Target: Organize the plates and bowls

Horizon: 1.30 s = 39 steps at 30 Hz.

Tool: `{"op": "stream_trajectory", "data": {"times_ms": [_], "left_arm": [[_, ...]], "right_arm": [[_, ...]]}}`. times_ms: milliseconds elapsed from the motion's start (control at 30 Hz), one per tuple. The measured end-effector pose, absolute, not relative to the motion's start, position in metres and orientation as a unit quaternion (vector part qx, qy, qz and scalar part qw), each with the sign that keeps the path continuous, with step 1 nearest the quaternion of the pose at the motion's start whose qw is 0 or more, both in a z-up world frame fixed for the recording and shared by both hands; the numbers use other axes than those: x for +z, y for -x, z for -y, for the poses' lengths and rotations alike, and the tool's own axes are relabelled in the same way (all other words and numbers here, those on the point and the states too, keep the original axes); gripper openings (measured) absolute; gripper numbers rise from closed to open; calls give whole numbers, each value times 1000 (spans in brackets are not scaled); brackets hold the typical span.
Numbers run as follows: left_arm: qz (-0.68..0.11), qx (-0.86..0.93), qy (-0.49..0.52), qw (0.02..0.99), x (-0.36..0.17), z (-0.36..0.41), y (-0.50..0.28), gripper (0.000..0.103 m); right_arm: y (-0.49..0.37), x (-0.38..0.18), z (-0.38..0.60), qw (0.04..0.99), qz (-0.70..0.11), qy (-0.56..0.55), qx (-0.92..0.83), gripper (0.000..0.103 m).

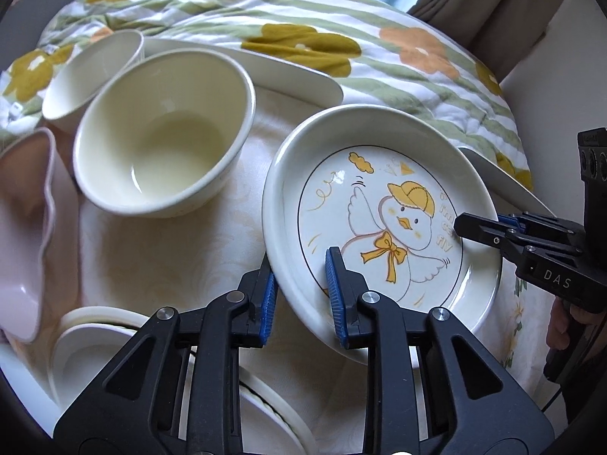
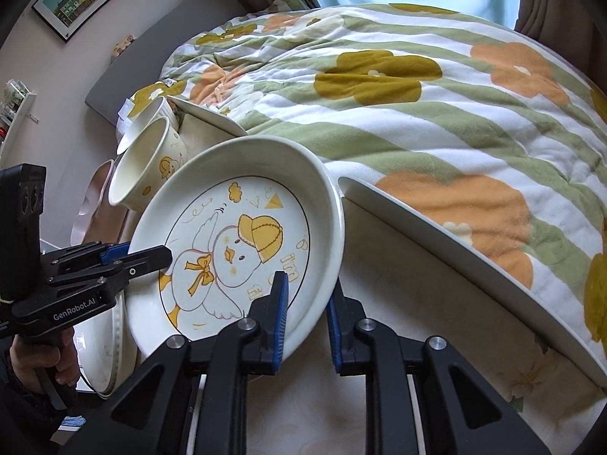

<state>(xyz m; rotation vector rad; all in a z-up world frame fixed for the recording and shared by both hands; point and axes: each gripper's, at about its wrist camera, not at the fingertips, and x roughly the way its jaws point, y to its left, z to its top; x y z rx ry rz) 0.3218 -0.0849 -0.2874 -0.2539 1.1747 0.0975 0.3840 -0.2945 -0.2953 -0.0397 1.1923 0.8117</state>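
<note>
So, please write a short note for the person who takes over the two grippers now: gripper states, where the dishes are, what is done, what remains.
Left gripper: shut on the near rim of the duck plate.
Right gripper: shut on the opposite rim.
The plate sits tilted on the tablecloth.
Cream bowl, a small bowl and a pink bowl lie loose, unstacked.
Done: the plate is gripped.
Left: place the plate, then sort the bowls.

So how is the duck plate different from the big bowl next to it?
The duck plate is wide and shallow; the big bowl is deep and narrower. The plate has a duck picture inside; the bowl's inside is plain. The left claw and right claw each grip the plate's rim; nothing holds the bowl. Both are cream.
</note>
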Motion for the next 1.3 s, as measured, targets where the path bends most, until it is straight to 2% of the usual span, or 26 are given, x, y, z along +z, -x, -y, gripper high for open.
{"op": "stream_trajectory", "data": {"times_ms": [367,800,1000,1300], "left_arm": [[-521,19,103,847,-240,72,-292,22],[-498,-60,65,863,-182,11,-213,22],[-510,-92,43,854,-191,-24,-180,22],[-546,-129,32,827,-231,-52,-161,22]], "right_arm": [[-342,-252,291,785,-512,25,348,18],[-235,-190,249,834,-484,-6,265,18],[-185,-204,217,838,-496,-39,225,17],[-148,-243,196,828,-529,-76,172,17]]}}
